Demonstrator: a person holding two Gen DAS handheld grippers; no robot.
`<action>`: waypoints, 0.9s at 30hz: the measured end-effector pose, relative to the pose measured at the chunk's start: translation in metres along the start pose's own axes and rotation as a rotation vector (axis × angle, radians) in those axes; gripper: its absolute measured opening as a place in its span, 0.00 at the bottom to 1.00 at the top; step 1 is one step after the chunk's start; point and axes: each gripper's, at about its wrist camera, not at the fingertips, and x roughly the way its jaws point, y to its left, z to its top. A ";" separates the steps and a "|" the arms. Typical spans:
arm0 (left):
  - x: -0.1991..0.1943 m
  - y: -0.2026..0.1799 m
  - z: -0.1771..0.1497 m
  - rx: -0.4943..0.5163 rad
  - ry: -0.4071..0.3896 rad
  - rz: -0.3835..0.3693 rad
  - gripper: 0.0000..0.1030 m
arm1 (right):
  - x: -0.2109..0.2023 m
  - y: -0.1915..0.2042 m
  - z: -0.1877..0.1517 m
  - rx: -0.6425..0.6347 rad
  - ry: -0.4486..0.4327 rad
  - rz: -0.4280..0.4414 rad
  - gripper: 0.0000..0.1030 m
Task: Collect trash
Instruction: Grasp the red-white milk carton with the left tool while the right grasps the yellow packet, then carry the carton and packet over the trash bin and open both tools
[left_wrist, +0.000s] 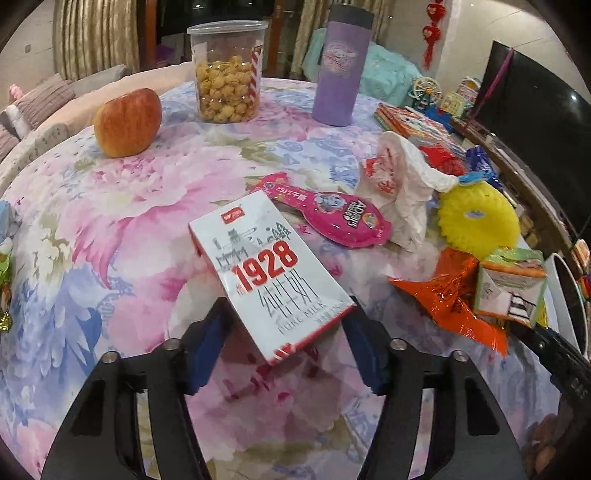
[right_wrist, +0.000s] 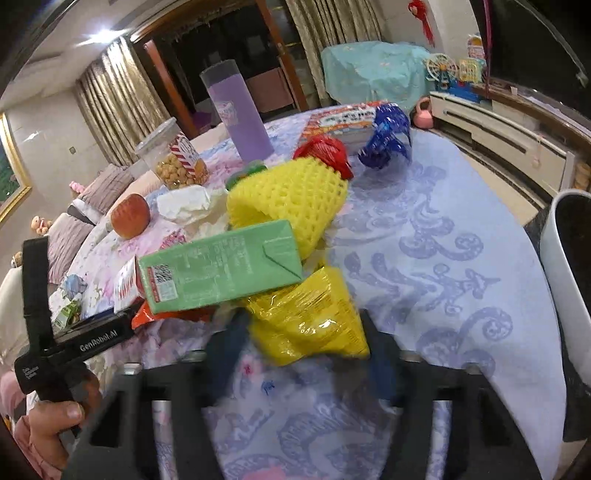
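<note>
The left gripper (left_wrist: 284, 332) clamps the near end of the white 1928 milk carton (left_wrist: 266, 273), below the pink wrapper (left_wrist: 325, 210). The right gripper (right_wrist: 303, 347) pinches a yellow wrapper (right_wrist: 310, 321) beneath the green carton (right_wrist: 221, 269).

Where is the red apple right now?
In the left wrist view, the red apple sits on the floral tablecloth at far left, beside the clear plastic popcorn jar.

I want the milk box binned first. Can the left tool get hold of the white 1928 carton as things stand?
Probably yes. The white 1928 carton already lies with its near end between the left tool's blue pads, nothing blocking it; the pink wrapper sits beyond its far end.
</note>
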 end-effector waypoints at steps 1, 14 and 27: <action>-0.002 0.001 -0.001 0.004 -0.002 -0.009 0.55 | -0.001 0.000 -0.001 0.003 -0.005 0.002 0.44; -0.042 -0.010 -0.038 0.092 -0.012 -0.118 0.50 | -0.046 -0.016 -0.028 0.066 -0.050 0.008 0.33; -0.090 -0.065 -0.055 0.227 -0.079 -0.249 0.50 | -0.092 -0.034 -0.047 0.126 -0.123 -0.023 0.33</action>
